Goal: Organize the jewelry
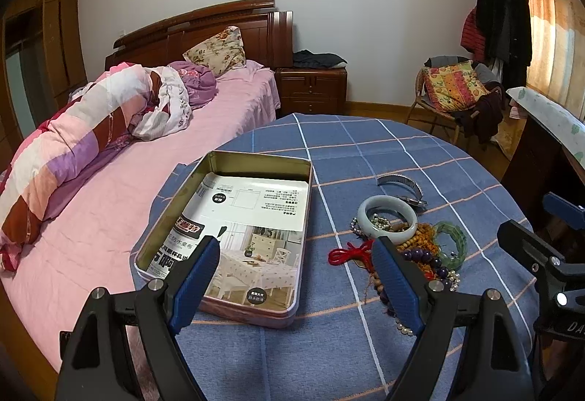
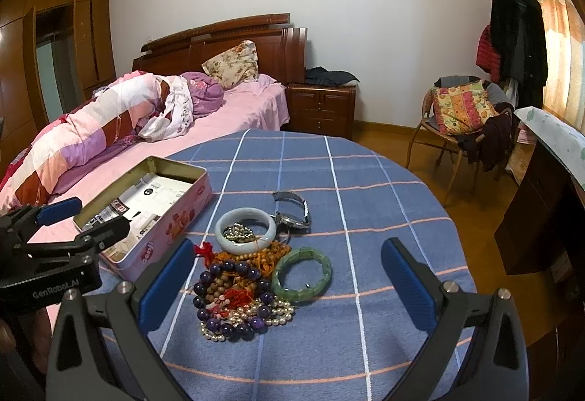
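The jewelry pile (image 2: pixel 248 276) is heaped on the tablecloth (image 2: pixel 384 181), directly ahead of the right gripper (image 2: pixel 289 276), spread wide and nearer; the left gripper (image 1: pixel 296 265), also spread, faces the tin (image 1: pixel 234 233).

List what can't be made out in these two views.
- Tin floor: covered by a printed sheet, both views.
- Bead pile: partly behind the left gripper finger, left view; strands too tangled to count, right view.
- Watch face: too small, both views.
- Right gripper: cut off at frame edge, left view.
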`<state>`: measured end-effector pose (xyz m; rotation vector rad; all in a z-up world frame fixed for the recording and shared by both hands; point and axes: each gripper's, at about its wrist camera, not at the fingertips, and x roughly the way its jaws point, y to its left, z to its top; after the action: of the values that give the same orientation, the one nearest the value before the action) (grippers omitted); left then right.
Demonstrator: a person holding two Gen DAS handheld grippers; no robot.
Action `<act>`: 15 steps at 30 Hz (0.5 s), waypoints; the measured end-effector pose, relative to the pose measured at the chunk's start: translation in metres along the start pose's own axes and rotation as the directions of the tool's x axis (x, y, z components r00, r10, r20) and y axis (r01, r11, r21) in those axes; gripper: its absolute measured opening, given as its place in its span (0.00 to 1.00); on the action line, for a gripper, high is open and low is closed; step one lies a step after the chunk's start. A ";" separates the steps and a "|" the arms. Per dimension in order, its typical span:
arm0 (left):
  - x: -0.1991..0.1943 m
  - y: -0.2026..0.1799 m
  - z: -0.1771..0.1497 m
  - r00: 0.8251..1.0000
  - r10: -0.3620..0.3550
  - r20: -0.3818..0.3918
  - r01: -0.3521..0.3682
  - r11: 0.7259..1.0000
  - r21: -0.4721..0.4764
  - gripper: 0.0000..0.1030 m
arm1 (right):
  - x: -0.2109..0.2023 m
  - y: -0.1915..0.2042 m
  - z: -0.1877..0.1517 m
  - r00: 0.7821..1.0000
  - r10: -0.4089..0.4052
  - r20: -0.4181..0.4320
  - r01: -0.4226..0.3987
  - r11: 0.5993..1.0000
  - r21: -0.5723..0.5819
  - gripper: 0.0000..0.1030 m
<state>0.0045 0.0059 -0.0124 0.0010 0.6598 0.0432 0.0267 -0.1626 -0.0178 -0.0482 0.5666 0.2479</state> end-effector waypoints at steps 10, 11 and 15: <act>0.000 0.001 0.001 1.000 0.002 0.001 -0.002 1.000 -0.002 0.83 | 0.001 0.001 0.001 1.000 0.002 -0.002 -0.002 1.000 0.001 1.00; 0.001 0.002 0.001 1.000 0.003 0.001 -0.003 1.000 -0.003 0.83 | 0.001 0.001 0.001 1.000 0.002 -0.002 -0.002 1.000 0.000 1.00; 0.001 0.002 0.002 1.000 0.004 0.002 -0.004 1.000 -0.004 0.83 | 0.001 0.001 0.001 1.000 0.002 -0.002 -0.002 1.000 -0.001 1.00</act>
<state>0.0063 0.0080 -0.0116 -0.0017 0.6572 0.0483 0.0277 -0.1617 -0.0177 -0.0489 0.5684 0.2500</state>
